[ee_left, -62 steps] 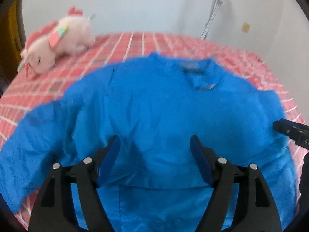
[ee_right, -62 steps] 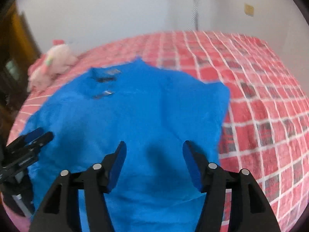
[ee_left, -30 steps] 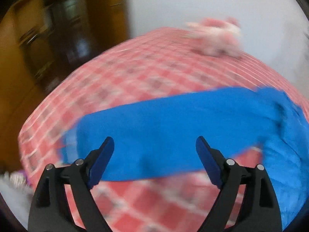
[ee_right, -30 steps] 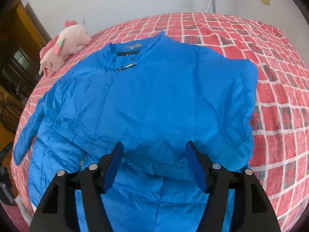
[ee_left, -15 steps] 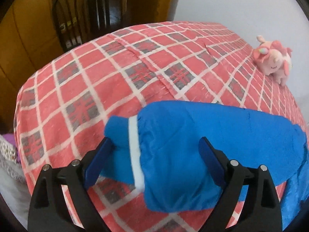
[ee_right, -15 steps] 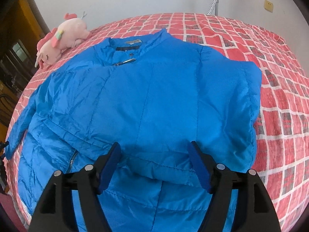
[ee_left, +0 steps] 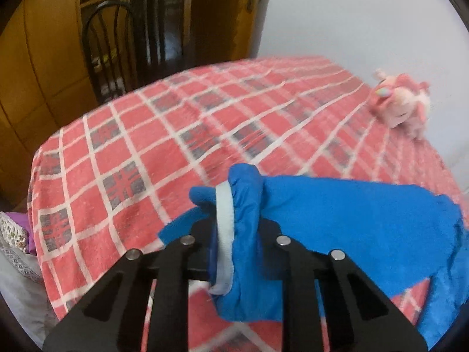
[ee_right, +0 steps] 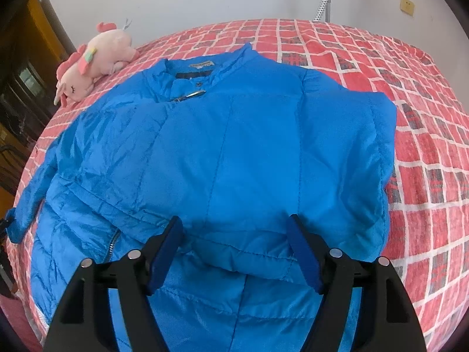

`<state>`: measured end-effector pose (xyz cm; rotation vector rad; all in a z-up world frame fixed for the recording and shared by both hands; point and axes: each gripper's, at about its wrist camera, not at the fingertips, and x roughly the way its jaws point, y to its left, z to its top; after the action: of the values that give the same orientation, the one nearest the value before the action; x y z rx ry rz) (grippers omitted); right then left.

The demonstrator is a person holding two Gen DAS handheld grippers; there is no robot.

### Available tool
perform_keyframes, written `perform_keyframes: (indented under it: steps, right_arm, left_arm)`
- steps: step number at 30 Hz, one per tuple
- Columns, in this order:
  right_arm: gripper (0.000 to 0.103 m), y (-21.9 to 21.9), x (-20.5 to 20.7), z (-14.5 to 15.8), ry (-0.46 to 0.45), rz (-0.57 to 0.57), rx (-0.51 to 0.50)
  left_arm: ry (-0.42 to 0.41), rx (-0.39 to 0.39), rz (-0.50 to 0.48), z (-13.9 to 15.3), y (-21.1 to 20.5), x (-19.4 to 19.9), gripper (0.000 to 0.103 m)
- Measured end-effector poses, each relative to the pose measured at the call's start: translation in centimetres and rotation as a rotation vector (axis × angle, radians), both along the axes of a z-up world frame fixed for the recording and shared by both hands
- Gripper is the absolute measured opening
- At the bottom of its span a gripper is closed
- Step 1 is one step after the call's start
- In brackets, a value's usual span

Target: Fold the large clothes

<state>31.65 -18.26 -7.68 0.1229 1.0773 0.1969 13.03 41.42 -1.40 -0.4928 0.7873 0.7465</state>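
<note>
A blue padded jacket [ee_right: 234, 146] lies front up on the bed, collar toward the far wall, zip partly down. One sleeve stretches off to the left [ee_right: 32, 196]. In the left wrist view that sleeve [ee_left: 366, 226] runs to the right, and its cuff with a white band [ee_left: 225, 223] is bunched between the fingers of my left gripper [ee_left: 234, 228], whose jaws are closing on it. My right gripper [ee_right: 234, 223] hovers open just above the jacket's lower front, nothing between its blue pads.
The bed carries a red plaid cover [ee_left: 132, 152]. A pink plush toy [ee_right: 93, 58] lies near the collar, at the far left of the bed. Beyond the bed's left edge stand a dark chair [ee_left: 108, 44] and wooden doors [ee_left: 35, 58]. White walls lie behind.
My left gripper went from wide open around the sleeve cuff to pinched on it, and the cuff is now bunched up and raised. The right gripper and the jacket body kept still.
</note>
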Motion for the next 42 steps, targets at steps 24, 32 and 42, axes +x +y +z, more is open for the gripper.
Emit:
perform_keyframes:
  steps: [24, 32, 42]
  right_arm:
    - [0.074, -2.7, -4.8, 2.6, -0.061, -0.047, 0.051]
    - [0.074, -3.6, -4.1, 1.2, -0.031, -0.054, 0.063]
    - [0.074, -3.9, -3.4, -0.2, -0.008, -0.055, 0.067]
  left_arm:
    - [-0.221, -0.173, -0.854, 7.9, -33.9, 16.0, 0.016]
    - [-0.062, -0.190, -0.897, 1.5, -39.3, 22.5, 0.017]
    - [-0.152, -0.394, -1.058, 2.3, -37.7, 19.9, 0.053]
